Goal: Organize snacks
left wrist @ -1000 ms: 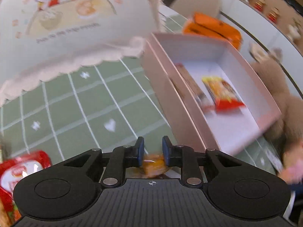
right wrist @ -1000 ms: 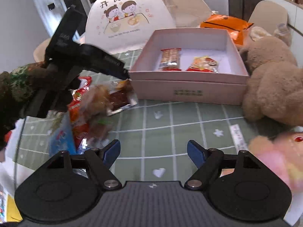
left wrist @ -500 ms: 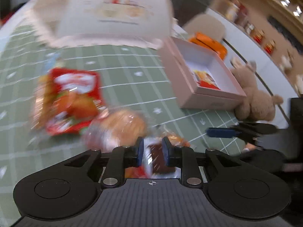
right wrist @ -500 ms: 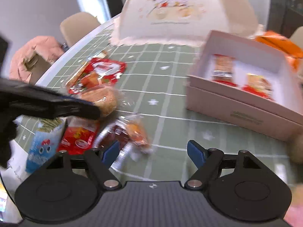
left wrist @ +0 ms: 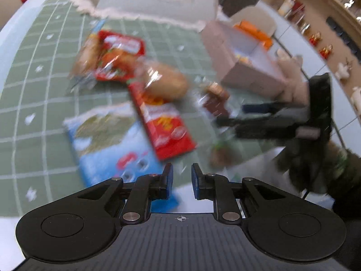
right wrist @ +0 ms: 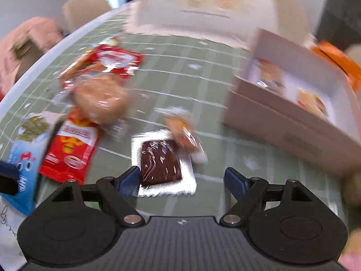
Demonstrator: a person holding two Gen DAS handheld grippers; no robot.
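Note:
Several snack packets lie on the green checked cloth. A brown brownie packet [right wrist: 160,162] with a small orange snack [right wrist: 182,133] beside it lies just ahead of my open right gripper [right wrist: 181,181]. A red packet [right wrist: 72,146], a wrapped bun [right wrist: 101,99], another red bag [right wrist: 108,61] and a blue bag [right wrist: 21,149] lie to the left. The pink box [right wrist: 293,122] at right holds two snacks. My left gripper [left wrist: 181,178] is nearly shut and empty, above the blue bag [left wrist: 112,149] and red packet [left wrist: 164,126]. The right gripper [left wrist: 259,119] shows there too.
A white dome food cover [right wrist: 209,6] stands at the back. An orange bag [right wrist: 338,63] lies behind the box. A brown plush toy [left wrist: 291,79] sits right of the box. The table's white edge [left wrist: 13,33] curves along the left. Chairs stand beyond it.
My left gripper has pulled back from the box to the near edge, and no snack shows between its fingers now. My right gripper has moved left and closer to the brownie packet. Both views are blurred.

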